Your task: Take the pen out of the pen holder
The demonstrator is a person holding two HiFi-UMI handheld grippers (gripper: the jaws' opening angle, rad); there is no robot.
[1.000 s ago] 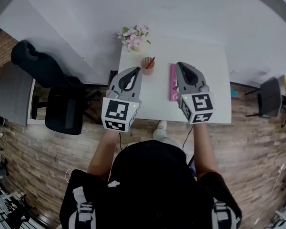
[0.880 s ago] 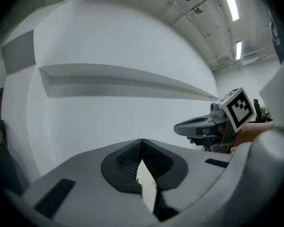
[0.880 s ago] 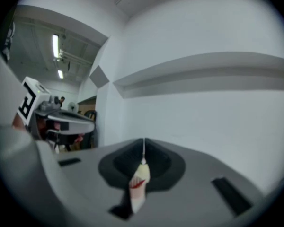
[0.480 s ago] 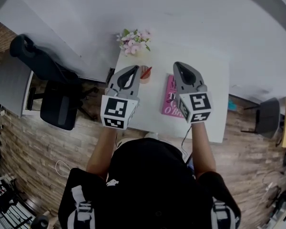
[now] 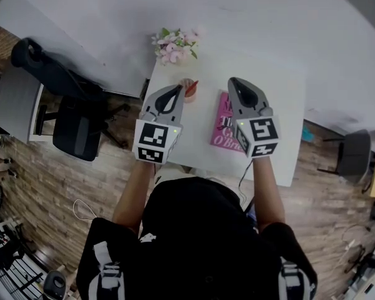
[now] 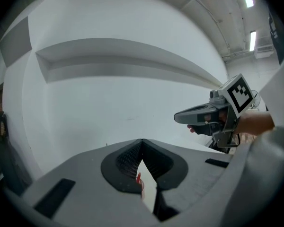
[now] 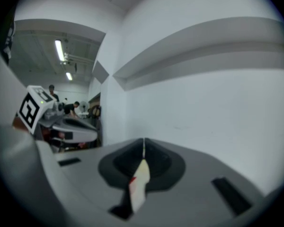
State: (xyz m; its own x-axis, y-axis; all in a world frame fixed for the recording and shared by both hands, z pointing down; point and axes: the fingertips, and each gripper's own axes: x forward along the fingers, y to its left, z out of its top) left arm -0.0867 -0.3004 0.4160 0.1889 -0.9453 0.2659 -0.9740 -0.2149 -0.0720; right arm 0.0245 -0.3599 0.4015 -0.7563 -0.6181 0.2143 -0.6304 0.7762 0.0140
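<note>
A small orange-brown pen holder [image 5: 187, 90] stands on the white table [image 5: 275, 105] with a red pen [image 5: 192, 87] leaning out of it to the right. My left gripper [image 5: 177, 87] hovers just left of the holder, jaws together and empty. My right gripper [image 5: 232, 81] hangs to the holder's right, above a pink book [image 5: 222, 130], also shut with nothing in it. In the left gripper view the jaws [image 6: 142, 141] meet at the tip, and a sliver of red shows through the gap below. The right gripper view shows its jaws [image 7: 143, 141] closed against a white wall.
A bunch of pink flowers [image 5: 172, 45] stands at the table's far left corner. A black office chair [image 5: 75, 127] sits left of the table on the wooden floor, another chair [image 5: 353, 152] to the right. The white wall lies just beyond the table.
Both grippers have moved forward and down over the table. The left gripper's tip now sits beside the pen holder, and more of the pink book shows beside the right gripper.
</note>
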